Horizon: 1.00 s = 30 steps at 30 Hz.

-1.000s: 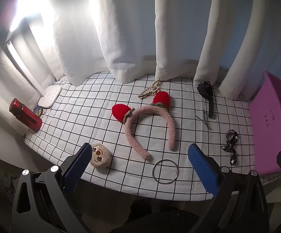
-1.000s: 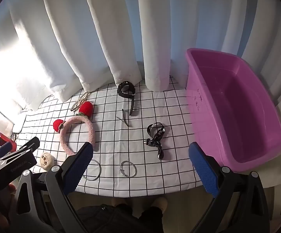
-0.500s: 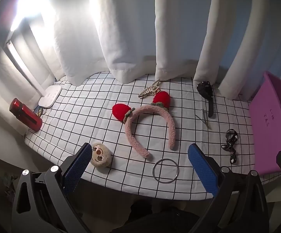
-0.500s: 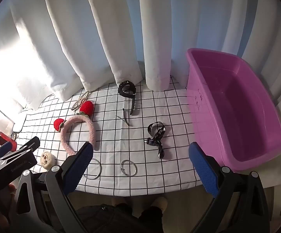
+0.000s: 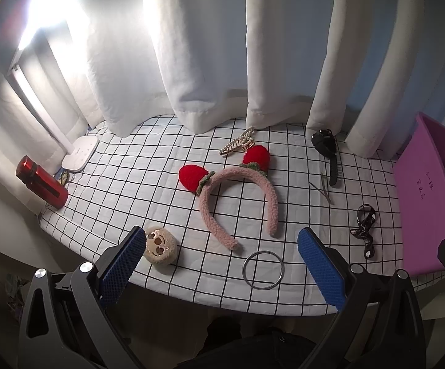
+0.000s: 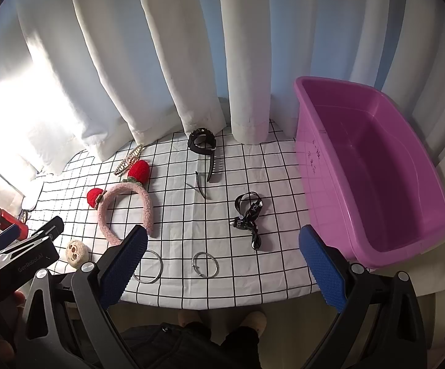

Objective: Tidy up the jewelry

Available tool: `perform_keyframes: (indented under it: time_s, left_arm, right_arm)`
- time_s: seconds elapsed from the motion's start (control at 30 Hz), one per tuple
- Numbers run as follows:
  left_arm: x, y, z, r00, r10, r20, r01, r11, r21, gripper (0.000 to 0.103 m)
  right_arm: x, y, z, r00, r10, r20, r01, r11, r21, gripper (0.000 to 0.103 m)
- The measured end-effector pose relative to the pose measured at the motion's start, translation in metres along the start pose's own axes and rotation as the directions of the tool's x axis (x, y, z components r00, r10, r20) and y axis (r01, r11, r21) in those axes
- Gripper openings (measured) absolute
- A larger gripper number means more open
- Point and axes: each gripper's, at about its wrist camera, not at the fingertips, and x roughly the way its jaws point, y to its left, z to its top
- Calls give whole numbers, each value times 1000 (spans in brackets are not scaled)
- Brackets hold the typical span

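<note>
Left gripper (image 5: 220, 246) hangs at the near table edge, jaws spread wide, nothing between them. Just beside its left pad sits a plush face (image 5: 160, 245); between the pads, slightly toward the right one, lies a silver bangle (image 5: 263, 266) flat on the grid cloth (image 5: 136, 181). Directly ahead is a pink headband (image 5: 237, 203) with two red strawberries, open end facing the gripper. Beyond it lies a gold hair claw (image 5: 237, 145), touching or just beside the farther strawberry; cannot tell which. Far left: red bottle (image 5: 41, 181) and a white device (image 5: 79, 153) at the curtain (image 5: 191, 46).

Right gripper (image 6: 222, 246) is likewise wide apart and empty. The same bangle is partly hidden behind its left pad; a second ring (image 6: 205, 264) lies clear between the pads. Ahead of it: black strap (image 6: 248, 215), thin hairpins (image 6: 199, 186), then a black watch (image 6: 204, 144) near the curtain. Purple bin (image 6: 323, 166) stands right of the right pad, empty inside. The left gripper's body shows at far left of this view.
</note>
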Motion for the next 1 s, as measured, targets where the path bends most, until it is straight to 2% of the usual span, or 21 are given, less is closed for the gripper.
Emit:
perform_keyframes:
  time_s: [1.0]
  left_arm:
    - [4,10,-3,1000,-5,-8,5,1000,-10,97]
  right_arm:
    - [0,7,-1,1000,8,-11,-8,1000,-1,94]
